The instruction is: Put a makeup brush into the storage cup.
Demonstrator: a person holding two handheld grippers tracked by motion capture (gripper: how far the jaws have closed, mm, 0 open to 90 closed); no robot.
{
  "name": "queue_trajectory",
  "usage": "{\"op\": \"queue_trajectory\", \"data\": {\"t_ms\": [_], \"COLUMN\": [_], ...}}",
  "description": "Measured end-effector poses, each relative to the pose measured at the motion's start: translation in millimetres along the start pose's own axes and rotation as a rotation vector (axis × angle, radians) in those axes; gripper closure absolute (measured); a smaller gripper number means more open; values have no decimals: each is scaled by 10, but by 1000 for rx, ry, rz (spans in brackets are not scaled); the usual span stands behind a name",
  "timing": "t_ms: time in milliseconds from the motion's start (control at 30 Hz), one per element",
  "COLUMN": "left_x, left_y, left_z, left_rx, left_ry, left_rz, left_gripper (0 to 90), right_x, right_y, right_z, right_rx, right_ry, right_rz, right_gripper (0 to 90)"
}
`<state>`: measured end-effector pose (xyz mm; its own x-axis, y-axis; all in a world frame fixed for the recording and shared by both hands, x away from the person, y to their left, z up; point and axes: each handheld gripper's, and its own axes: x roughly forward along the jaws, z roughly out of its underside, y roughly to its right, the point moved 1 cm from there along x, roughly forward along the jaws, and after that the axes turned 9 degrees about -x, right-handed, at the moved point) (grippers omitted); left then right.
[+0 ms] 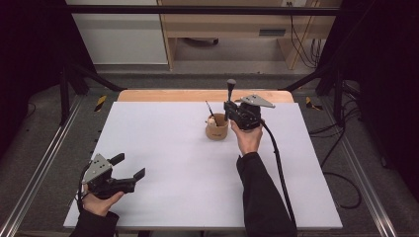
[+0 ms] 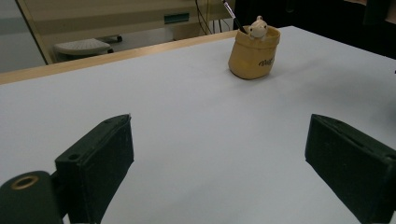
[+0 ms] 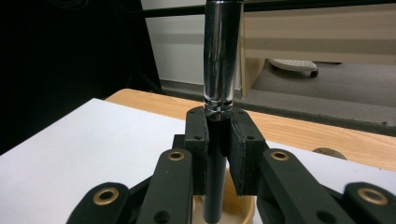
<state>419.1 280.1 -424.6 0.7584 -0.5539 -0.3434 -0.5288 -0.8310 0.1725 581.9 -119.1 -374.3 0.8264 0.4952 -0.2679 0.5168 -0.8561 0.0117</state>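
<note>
Holding pen (image 3: 218, 56) upright over pot (image 1: 217, 129)

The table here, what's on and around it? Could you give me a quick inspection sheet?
Surface: white table top, wooden strip at far edge.
Job's things: tan holder with a small figure and a thin pen inside; dark pen with shiny cap upright above it.
Clutter: nothing seen.
Grippers: right gripper shut on that pen; left gripper open, holding nothing.
Cables: black cable from right gripper.
Surroundings: wooden furniture, floor cables.
</note>
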Motion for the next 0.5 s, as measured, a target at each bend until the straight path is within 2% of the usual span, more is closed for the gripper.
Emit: {"op": "queue_trajectory", "data": {"t_ms": [300,500], "left_x": [-11,-16], "left_y": [-3,-5], "left_z": [-8,-9], "left_rx": [-3,-3], "left_ry": [6,6], "left_rz": [2,1], "left_gripper": [74,74], "right_x": [141,234], "right_y": [-35,-28], "right_z": [40,115], "right_rx": [5,6], "right_ry": [-7,-31], "right_rz": [1,14], "right_gripper": [795,795]}}
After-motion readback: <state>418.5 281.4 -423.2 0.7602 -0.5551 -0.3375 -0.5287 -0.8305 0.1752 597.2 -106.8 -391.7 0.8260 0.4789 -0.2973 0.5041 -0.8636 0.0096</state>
